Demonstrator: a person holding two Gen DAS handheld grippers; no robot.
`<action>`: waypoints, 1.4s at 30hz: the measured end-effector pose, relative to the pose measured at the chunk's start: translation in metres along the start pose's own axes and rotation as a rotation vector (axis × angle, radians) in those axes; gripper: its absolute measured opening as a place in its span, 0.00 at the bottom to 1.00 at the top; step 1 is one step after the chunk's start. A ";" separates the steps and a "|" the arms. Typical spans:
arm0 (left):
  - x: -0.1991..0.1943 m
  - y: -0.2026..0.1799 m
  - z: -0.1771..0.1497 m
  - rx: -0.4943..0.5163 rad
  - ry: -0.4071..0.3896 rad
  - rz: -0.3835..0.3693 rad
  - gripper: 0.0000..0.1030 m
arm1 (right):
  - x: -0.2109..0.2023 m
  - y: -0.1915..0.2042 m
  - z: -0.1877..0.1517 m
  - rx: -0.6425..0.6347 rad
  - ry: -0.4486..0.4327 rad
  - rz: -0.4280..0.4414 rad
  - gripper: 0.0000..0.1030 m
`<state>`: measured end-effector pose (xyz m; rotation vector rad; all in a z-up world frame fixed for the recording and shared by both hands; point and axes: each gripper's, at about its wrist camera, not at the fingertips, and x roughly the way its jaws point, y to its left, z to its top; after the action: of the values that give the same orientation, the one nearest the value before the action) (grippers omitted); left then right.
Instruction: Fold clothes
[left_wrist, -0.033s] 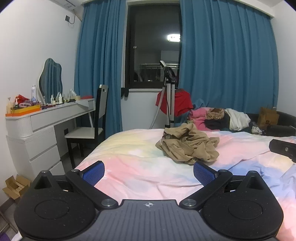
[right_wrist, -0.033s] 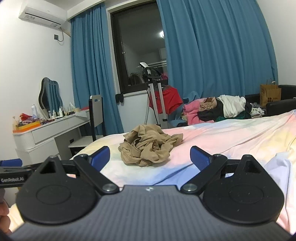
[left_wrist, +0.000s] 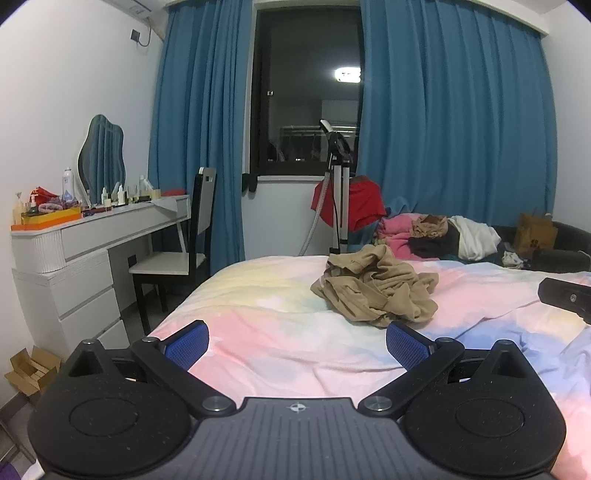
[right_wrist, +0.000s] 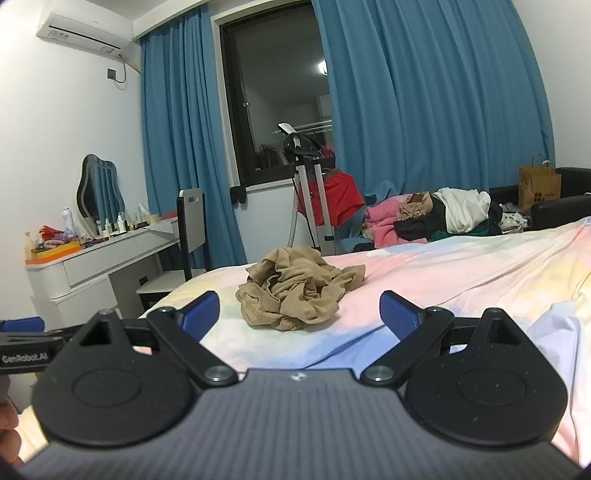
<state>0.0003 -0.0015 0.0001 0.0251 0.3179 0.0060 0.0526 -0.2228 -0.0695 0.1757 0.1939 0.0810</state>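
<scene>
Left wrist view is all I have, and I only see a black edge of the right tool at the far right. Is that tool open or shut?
Observer: The right tool is open, its blue pads spread wide with nothing between them.
Operator: What is it facing?
Observer: The crumpled tan garment lies on the bed straight ahead of it, framed between its pads and untouched.
Operator: Does its camera catch my left tool?
Observer: Yes. Part of the left tool shows at the left edge of the right wrist view, with a bit of a hand in the bottom left corner.
</scene>
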 end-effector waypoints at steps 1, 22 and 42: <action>0.000 -0.001 0.000 0.001 0.000 0.001 1.00 | 0.000 0.001 0.000 -0.006 -0.002 0.000 0.92; 0.003 -0.002 -0.001 -0.003 0.018 -0.012 1.00 | 0.003 0.007 -0.004 -0.022 0.029 -0.006 0.92; 0.008 -0.003 -0.004 0.010 0.013 -0.020 1.00 | -0.008 0.007 0.004 0.008 -0.047 0.006 0.92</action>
<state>0.0071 -0.0046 -0.0061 0.0323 0.3316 -0.0155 0.0447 -0.2169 -0.0629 0.1861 0.1468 0.0820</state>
